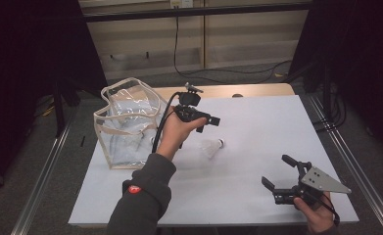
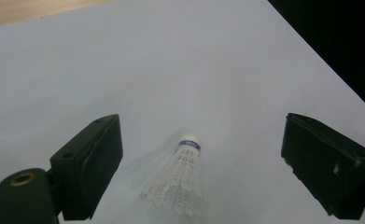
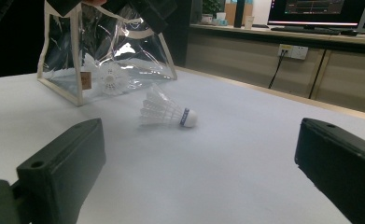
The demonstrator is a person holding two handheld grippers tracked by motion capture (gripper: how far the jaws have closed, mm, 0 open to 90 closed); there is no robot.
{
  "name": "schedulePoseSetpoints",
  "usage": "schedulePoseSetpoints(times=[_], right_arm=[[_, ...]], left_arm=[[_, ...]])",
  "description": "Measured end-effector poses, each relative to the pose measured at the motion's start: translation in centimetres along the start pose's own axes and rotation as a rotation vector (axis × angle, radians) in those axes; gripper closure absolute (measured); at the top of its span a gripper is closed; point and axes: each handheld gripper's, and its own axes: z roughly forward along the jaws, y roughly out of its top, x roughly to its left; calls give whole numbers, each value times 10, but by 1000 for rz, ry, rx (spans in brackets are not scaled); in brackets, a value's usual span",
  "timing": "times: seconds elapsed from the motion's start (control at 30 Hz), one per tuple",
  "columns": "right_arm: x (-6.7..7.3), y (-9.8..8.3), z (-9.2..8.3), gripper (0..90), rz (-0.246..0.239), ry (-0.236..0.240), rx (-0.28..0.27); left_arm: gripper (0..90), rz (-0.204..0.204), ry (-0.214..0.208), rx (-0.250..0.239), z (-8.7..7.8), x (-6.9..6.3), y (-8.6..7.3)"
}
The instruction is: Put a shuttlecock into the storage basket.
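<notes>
On the white table sheet [image 1: 257, 147] the shuttlecock [image 1: 212, 147] is lying just beside the clear bag [image 1: 125, 122], its blue band's print unreadable. We are hovering the left gripper [image 1: 206, 122] above it, jaws spread (right gripper [image 1: 277, 174] likewise, well apart).

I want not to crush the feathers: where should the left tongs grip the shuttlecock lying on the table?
Grip the shuttlecock at its round white cork end, coming down from above with the open left tongs. It lies on its side, and the feather skirt is thin and flared.
</notes>
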Motion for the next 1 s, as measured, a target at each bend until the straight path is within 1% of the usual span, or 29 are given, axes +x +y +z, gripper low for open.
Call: schedulePoseSetpoints(times=[0.1,0.27,0.5,0.93,0.97,1.0], right_arm=[[0,0,0,16,4,0,-2],[0,0,0,16,1,0,0],[-1,0,0,17,3,0,4],[0,0,0,16,5,-1,4],[0,0,0,16,4,-1,3],[0,0,0,16,5,-2,4]], left_arm=[[125,3,7,7,3,0,-1],[125,10,2,27,9,0,-2],[125,4,-1,38,16,-1,-3],[127,-13,-3,53,25,1,-10],[127,-10,-4,61,25,2,-10],[127,-9,-1,59,26,2,-10]])
